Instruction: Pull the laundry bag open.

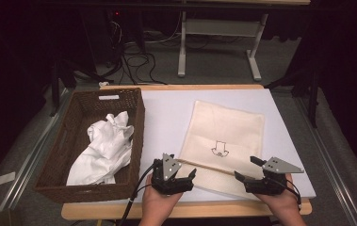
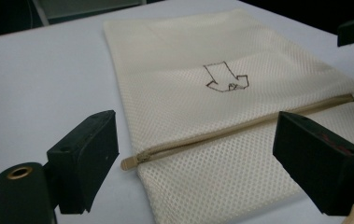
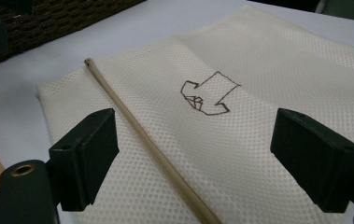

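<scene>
A cream mesh bag [image 1: 225, 136] lies flat on the white table mat [image 1: 166, 108], with a small dark arrow-like drawing [image 1: 219, 149] on it. A tan zipper [image 1: 204, 165] runs across its near end. My left gripper [image 1: 176, 175] hovers at the bag's near left corner, open, with the zipper's end [image 2: 130, 162] lying between its jaws, untouched. My right gripper [image 1: 247, 169] is at the near right corner, also open above the mesh [image 3: 258, 70] and the zipper [image 3: 142, 135]. Neither holds anything.
A brown wicker basket [image 1: 138, 122] stands left of the bag, holding a crumpled white cloth [image 1: 105, 146]. The table's wooden front edge [image 1: 190, 209] runs just below my hands. Beyond the table, a white desk frame [image 1: 218, 28] and cables lie on the floor.
</scene>
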`<state>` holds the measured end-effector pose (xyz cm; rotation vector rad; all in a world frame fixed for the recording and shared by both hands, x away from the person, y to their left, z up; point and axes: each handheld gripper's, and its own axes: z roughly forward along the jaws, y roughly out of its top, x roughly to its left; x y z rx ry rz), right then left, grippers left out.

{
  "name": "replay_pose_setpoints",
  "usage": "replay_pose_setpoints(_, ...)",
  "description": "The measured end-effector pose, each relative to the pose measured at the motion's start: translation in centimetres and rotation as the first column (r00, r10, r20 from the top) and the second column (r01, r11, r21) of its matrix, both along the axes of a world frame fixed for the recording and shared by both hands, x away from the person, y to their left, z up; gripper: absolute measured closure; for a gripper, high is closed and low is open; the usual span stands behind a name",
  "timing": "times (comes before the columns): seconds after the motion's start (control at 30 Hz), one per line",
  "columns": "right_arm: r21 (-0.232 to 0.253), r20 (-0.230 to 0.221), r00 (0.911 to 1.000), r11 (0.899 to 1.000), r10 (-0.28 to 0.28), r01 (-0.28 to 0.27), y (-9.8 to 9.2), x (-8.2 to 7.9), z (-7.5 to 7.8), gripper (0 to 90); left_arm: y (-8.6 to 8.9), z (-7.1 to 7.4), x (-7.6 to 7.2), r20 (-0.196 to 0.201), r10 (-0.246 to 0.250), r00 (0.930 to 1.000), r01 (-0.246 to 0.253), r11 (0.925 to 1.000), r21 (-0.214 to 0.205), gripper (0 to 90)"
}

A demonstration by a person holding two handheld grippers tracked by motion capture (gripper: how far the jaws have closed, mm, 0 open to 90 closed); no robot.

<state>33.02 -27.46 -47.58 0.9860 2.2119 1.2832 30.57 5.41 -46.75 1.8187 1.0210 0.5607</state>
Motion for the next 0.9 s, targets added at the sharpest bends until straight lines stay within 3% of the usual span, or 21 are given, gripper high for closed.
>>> replay_pose_setpoints(0.03, -0.001, 0.0, 1.0, 1.0, 0.001, -0.001, 0.1, 0.0, 0.0, 15.8, 0.2, 0.8, -0.2, 0.023, 0.011, 0.9997, -0.011, 0.9999, -0.007, 13.5)
replay_pose_setpoints(0.07, -0.004, -0.001, 1.0, 1.0, 0.002, -0.002, 0.1, 0.0, -0.1, 15.7, 0.2, 0.8, -0.2, 0.023, 0.011, 0.9997, -0.011, 0.9999, -0.007, 12.6)
replay_pose_setpoints(0.13, -0.002, -0.006, 1.0, 1.0, 0.002, -0.002, -0.1, 0.0, -0.2, 15.4, 0.7, 2.3, -0.6, 0.043, 0.017, 0.9989, -0.016, 0.9995, -0.027, 10.5)
replay_pose_setpoints(0.3, -0.001, -0.012, 0.9999, 1.0, -0.003, 0.003, -0.2, 0.0, -0.2, 14.6, 1.8, 4.4, -1.2, 0.073, 0.049, 0.9961, -0.047, 0.9986, -0.025, 6.5)
replay_pose_setpoints(0.43, -0.005, -0.019, 0.9998, 1.0, -0.009, 0.009, -0.4, 0.1, -0.3, 14.6, 3.1, 5.0, -1.1, 0.067, 0.077, 0.9948, -0.074, 0.9961, -0.05, 6.0)
replay_pose_setpoints(0.63, 0.001, -0.017, 0.9998, 1.0, -0.012, 0.012, -0.6, 0.3, -0.3, 14.2, 4.8, 6.2, -1.6, 0.099, 0.106, 0.9894, -0.099, 0.9927, -0.069, 5.8)
replay_pose_setpoints(0.73, 0.002, -0.026, 0.9995, 1.0, -0.018, 0.018, -0.6, 0.4, -0.5, 12.5, 5.7, 6.7, -2.0, 0.096, 0.11, 0.9893, -0.102, 0.9909, -0.088, 5.8)
replay_pose_setpoints(0.9, -0.007, -0.026, 0.9993, 1.0, -0.028, 0.028, -0.9, 0.6, -0.5, 9.8, 7.1, 7.2, -2.1, 0.103, 0.136, 0.9853, -0.13, 0.9891, -0.069, 5.9)
